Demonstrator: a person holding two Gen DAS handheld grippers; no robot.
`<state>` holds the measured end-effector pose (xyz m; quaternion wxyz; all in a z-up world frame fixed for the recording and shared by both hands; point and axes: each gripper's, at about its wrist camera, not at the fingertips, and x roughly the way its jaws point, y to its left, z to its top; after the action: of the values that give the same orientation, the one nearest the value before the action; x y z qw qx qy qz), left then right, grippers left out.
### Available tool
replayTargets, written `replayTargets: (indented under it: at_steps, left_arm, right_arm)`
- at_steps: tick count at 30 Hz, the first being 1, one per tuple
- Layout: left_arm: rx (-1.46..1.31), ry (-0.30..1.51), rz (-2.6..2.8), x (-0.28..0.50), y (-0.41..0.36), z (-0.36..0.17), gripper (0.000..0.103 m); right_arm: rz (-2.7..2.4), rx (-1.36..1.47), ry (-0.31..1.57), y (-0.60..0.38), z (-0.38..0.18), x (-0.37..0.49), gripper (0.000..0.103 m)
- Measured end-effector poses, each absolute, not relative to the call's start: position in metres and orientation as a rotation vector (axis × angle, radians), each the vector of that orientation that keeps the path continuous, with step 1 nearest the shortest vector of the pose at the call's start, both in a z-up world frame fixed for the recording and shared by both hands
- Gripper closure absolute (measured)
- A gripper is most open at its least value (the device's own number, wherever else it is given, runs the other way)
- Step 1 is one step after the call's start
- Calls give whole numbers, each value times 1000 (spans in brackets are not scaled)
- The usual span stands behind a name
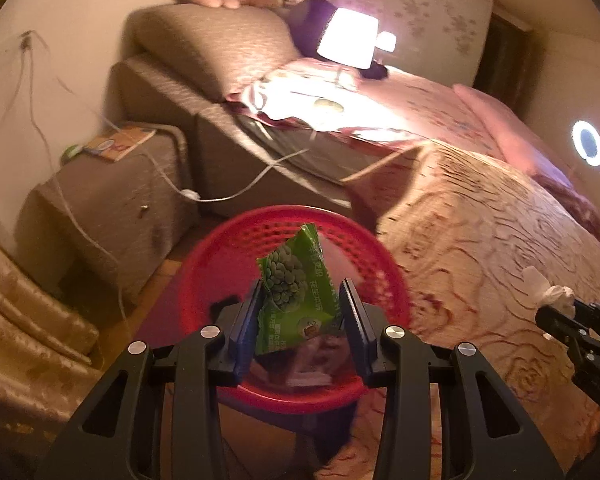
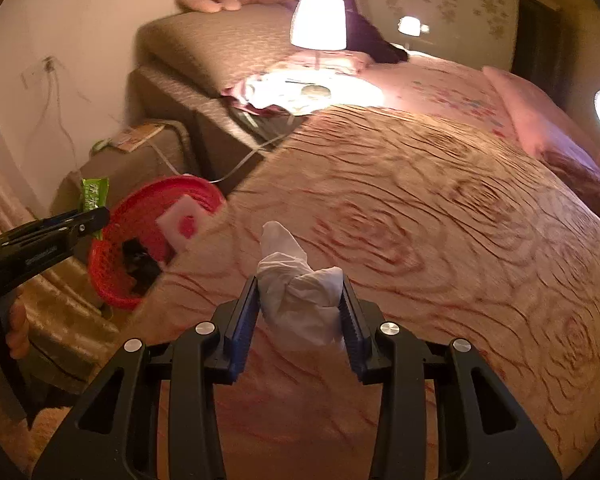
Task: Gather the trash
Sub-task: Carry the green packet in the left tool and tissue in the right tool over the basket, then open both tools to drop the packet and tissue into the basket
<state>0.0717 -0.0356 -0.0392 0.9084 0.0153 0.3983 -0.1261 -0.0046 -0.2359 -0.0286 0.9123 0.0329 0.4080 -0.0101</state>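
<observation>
Now the left gripper [image 1: 300,312] pinches a green snack packet [image 1: 296,288] above the red basket [image 1: 380,264]. Beside it, the right gripper [image 2: 300,312] clamps a crumpled white tissue [image 2: 300,300] over the bed [image 2: 440,208].

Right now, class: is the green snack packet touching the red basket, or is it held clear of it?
Apart. In the right wrist view, the green snack packet sits pinched in the left gripper, above and beside the red basket.
</observation>
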Motion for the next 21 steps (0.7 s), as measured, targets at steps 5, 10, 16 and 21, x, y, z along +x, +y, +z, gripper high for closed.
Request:
replayTargets:
  at_steps: [5,10,16,21]
  left_arm:
    - [30,828,-239,79,-28,-43,66]
    - [42,843,-231,87,-25,-51,66]
    - [64,844,-222,94,-21,-57,66]
    - [71,854,-205,101,-19,-64,66]
  right_arm:
    - [38,69,841,-213,-24,25,65]
    - [86,69,848,-192,-20,52,65]
    - [124,69,887,-171,-28,79,65]
    - [150,66,923,-161,-37,94,65]
